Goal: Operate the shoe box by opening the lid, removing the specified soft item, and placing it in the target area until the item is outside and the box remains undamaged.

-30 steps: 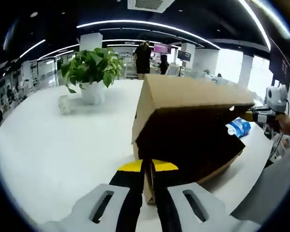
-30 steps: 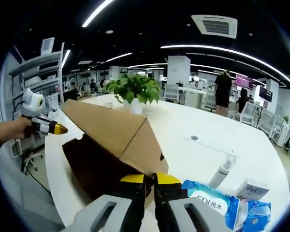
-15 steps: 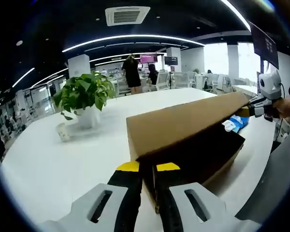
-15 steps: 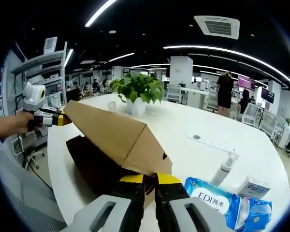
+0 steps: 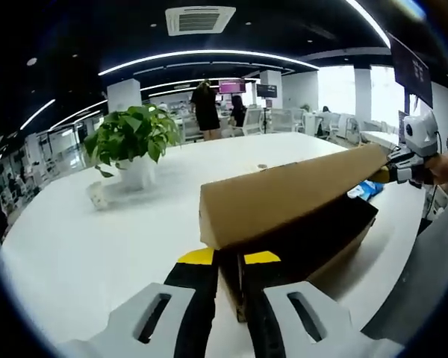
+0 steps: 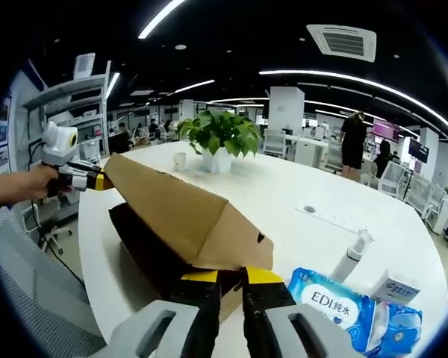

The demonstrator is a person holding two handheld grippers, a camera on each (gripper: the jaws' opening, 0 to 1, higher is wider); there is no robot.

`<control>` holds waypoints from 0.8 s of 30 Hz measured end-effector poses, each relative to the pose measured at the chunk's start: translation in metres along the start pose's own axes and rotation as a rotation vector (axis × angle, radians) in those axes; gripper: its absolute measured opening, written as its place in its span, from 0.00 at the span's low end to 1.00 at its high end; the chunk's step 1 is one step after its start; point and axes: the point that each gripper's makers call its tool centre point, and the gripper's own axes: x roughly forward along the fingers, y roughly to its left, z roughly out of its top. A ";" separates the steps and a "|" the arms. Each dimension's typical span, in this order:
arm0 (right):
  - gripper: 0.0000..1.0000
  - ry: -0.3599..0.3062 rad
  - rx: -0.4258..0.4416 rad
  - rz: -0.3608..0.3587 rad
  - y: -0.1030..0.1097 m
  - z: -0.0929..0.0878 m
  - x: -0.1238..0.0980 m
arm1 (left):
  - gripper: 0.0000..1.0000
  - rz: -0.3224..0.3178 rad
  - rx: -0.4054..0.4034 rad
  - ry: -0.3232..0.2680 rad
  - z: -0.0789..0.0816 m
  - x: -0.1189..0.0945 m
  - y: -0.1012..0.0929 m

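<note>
Holding opposite ends of the shoe box (image 5: 299, 224), you have let its cardboard lid (image 5: 284, 194) sink from steeply raised a second ago to a shallow tilt, so the opening has narrowed. Your left gripper (image 5: 222, 261) has its fingers pinched on the near box wall; your right gripper (image 6: 222, 277) pinches the opposite end. The dark interior hides any soft item. A blue wipes pack (image 6: 343, 309) lies beside the box on the white bench (image 5: 97, 239). Removal likely needs the lid lifted again.
</note>
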 end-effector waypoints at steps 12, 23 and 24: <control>0.17 0.002 -0.047 0.057 0.014 -0.009 -0.003 | 0.16 -0.023 0.017 0.041 -0.014 -0.002 -0.008; 0.25 0.040 -0.082 0.106 0.027 -0.027 -0.005 | 0.27 -0.050 0.031 0.099 -0.031 -0.004 -0.018; 0.26 0.042 -0.081 0.109 0.028 -0.028 -0.005 | 0.27 -0.050 0.037 0.104 -0.032 -0.005 -0.019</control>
